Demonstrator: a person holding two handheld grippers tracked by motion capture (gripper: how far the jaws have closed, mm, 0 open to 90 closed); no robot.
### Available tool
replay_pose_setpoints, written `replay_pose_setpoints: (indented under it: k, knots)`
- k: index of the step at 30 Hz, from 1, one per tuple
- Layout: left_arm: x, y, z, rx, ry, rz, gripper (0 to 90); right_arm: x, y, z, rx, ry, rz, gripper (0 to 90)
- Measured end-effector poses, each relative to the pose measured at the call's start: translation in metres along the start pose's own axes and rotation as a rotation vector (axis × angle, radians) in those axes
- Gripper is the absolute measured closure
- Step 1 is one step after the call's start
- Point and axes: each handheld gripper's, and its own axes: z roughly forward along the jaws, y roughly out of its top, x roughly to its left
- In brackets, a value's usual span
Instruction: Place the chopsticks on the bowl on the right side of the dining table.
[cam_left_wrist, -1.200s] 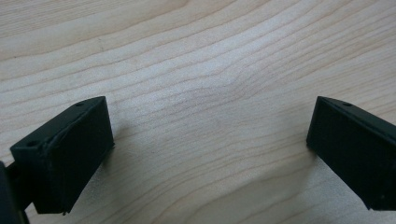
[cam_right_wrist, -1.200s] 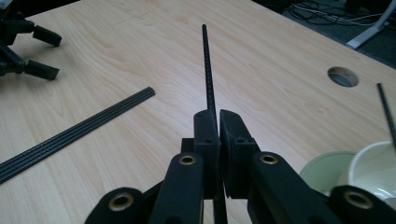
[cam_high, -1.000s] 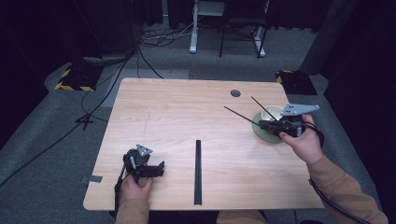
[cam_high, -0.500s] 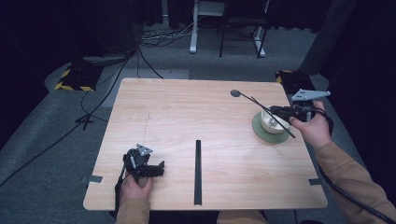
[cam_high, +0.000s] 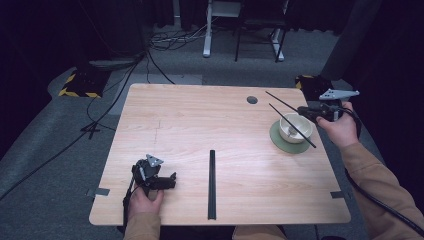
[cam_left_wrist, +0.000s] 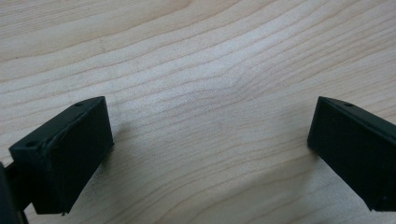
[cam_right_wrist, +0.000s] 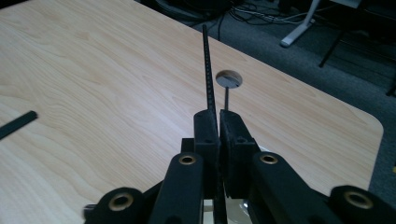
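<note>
The chopsticks (cam_high: 290, 116) are two thin black sticks, long and straight, and one of them has fine ridges along its length in the right gripper view (cam_right_wrist: 208, 74). They are at the far right part of the table (cam_high: 200, 125), lifted above a small white bowl (cam_high: 295, 127) and crossing over it in a slant. The bowl is round and smooth, and it stands on a flat round green coaster (cam_high: 285, 144).

The right gripper (cam_high: 311, 111) holds the chopsticks. Its two black jaws are pressed together on them, with almost no gap, and the sticks go out in front of the jaws toward a round hole (cam_right_wrist: 229, 79) in the table top. The person's hand (cam_high: 340, 127) holds this gripper just beside the bowl, at the right edge of the table.

The left gripper (cam_high: 167, 181) rests low at the near left part of the table. Its jaws are wide apart and between them is only the pale wood with wavy grain. A long black strip (cam_high: 212, 182) lies flat on the table, near this gripper.
</note>
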Motion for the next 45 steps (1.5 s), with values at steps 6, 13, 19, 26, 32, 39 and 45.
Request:
replay_pose_setpoints:
  k: [6,13,19,26,32,39,45]
  knots:
    - [0.000,0.000,0.000,0.001,0.000,0.001,0.3,-0.011,-0.010,0.005,0.008,-0.033,0.022,86.5]
    - [0.000,0.000,0.000,0.000,0.001,0.001,0.3,-0.021,-0.028,0.011,0.023,-0.042,0.059,86.5]
    - [0.000,0.000,0.000,0.001,-0.001,0.000,0.3,-0.021,-0.038,0.018,0.039,-0.040,0.062,86.5]
    - [0.000,0.000,0.000,0.000,0.000,0.000,0.3,-0.022,-0.051,0.025,0.066,-0.034,0.074,86.5]
    - [0.000,0.000,0.000,0.000,0.000,0.001,0.3,-0.021,-0.057,0.030,0.086,-0.025,0.075,86.4]
    - [0.000,0.000,0.000,0.000,0.000,0.000,0.3,-0.020,-0.065,0.035,0.099,-0.018,0.088,86.3]
    - [0.000,0.000,0.000,0.000,0.000,0.000,0.3,-0.018,-0.063,0.034,0.072,-0.009,0.116,78.5]
